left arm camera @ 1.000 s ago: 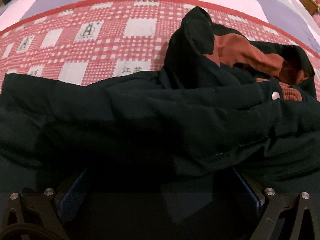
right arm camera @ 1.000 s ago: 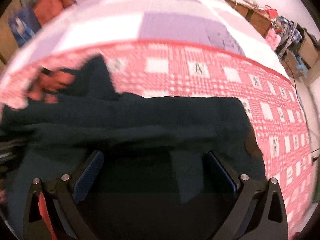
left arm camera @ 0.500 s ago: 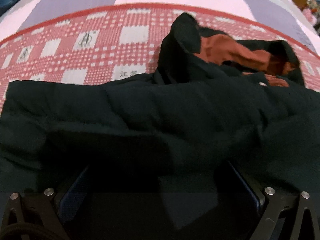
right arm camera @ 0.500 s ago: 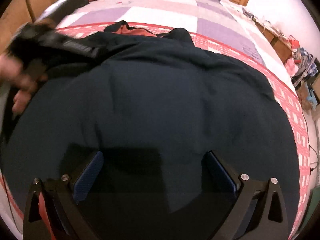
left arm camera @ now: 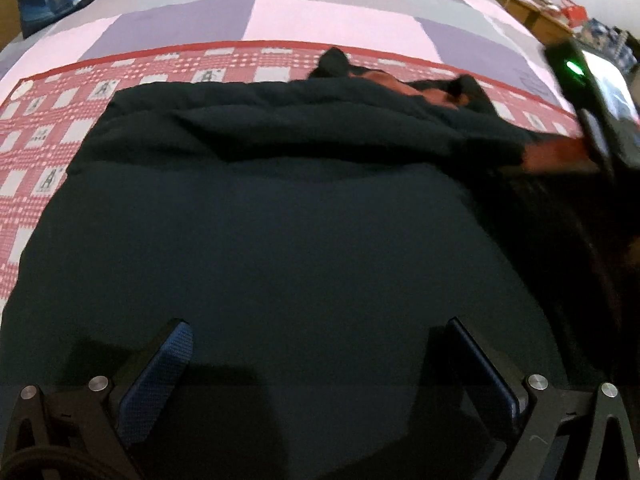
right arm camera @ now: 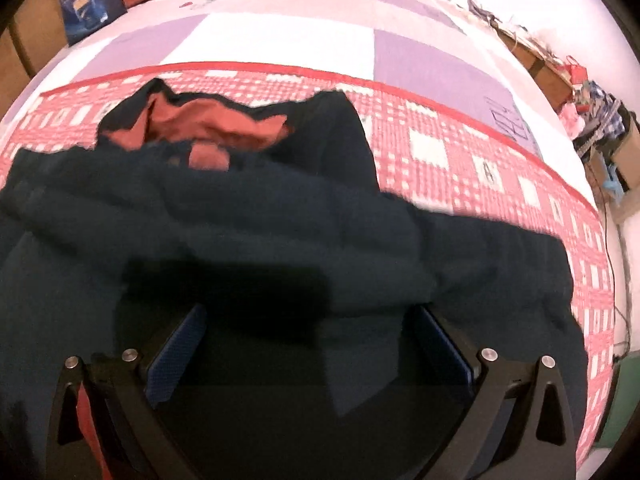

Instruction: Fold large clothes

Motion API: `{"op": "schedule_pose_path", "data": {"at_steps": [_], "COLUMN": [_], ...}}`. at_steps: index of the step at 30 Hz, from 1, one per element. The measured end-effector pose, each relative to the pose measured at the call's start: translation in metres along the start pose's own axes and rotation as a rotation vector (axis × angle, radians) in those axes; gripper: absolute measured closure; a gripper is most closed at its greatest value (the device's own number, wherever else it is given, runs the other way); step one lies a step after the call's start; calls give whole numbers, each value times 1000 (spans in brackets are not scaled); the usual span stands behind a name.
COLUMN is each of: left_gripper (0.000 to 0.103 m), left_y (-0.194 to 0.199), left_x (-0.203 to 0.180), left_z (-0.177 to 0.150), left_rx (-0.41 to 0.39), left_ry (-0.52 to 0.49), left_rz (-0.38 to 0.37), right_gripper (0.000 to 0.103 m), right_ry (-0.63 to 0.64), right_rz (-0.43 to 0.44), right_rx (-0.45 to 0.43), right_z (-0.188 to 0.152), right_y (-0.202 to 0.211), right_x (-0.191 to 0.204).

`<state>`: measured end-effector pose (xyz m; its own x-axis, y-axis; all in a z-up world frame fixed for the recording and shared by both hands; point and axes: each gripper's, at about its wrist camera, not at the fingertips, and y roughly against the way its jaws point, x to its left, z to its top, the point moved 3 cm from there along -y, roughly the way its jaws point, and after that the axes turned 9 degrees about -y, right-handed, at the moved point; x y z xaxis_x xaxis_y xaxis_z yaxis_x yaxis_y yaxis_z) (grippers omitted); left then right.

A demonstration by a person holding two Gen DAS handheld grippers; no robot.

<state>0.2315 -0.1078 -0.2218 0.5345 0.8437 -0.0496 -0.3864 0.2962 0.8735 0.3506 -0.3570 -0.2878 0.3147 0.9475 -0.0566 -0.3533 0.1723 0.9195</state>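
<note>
Roughly mid-fold, I'd judge: the coat [left arm camera: 288, 216] lies across the red checked sheet [left arm camera: 40, 152] on the bed [left arm camera: 320, 20], dark body doubled over, orange lining [right arm camera: 208, 124] and hood at the far edge not yet tucked in. Left gripper [left arm camera: 320, 364] and right gripper [right arm camera: 308, 344]: jaws wide apart, holding nothing, low over the cloth. Sleeves hidden under the bulk; near hem cut off. Blurred dark shape at my left view's right edge, probably the other gripper.
</note>
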Motion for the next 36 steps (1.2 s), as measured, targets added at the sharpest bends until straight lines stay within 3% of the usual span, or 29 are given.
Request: {"op": "schedule_pose_path", "data": {"at_steps": [4,6,9,11,15,17,19,23,26,28,29,32,34,36], "left_gripper": [0,0,0,0,0,0,0,0,0,0,0,1,2,2], "left_y": [10,18,35,42,32,26,25,28,32,34,36,48,60,74], "left_x": [-11,-14,-23,-31,-41,-37,-19,31,75,91,100,117,106,64], "left_z": [-2,-7,-27,-42,-75,-85,-91,-101,-114,-118,-122,-128,-128,-124], "left_rx": [-33,-64,-114,-135,-112,-131,-141,-116,-88,-76,-61,-40,-74,-139], "left_ry": [-2,4,4,-30,-142,-207,-216,-152,-92,-70,-59,29,46,-33], "left_rz": [-26,-41,-57,-40,34,45,77,140,205,210,253,316,267,206], "right_gripper": [1,2,2,2,2,2,2,2,1,1,1,2,2,2], "right_ry": [-72,-103,-34,-12,83,212,251,7,-175,-247,-255,-228,-204,-126], "right_rz": [36,136,199,212,186,103,64,-7,-51,-68,-95,-144,-95,-15], "right_rx": [-43,-127,-255,-295,-262,-225,-267,-246,-179,-158,-163,-196,-238,-291], "right_z": [1,-13,-64,-104,-176,-203,-218,-225,-236,-242,-244,-250,-250,-254], "right_y": [22,61,121,143,145,130,128,125,121,124,127,143,157,173], "right_x": [-11,-16,-16,-19,-15,-10,-28,-129,-197,-221,-226,-211,-188,-140]}}
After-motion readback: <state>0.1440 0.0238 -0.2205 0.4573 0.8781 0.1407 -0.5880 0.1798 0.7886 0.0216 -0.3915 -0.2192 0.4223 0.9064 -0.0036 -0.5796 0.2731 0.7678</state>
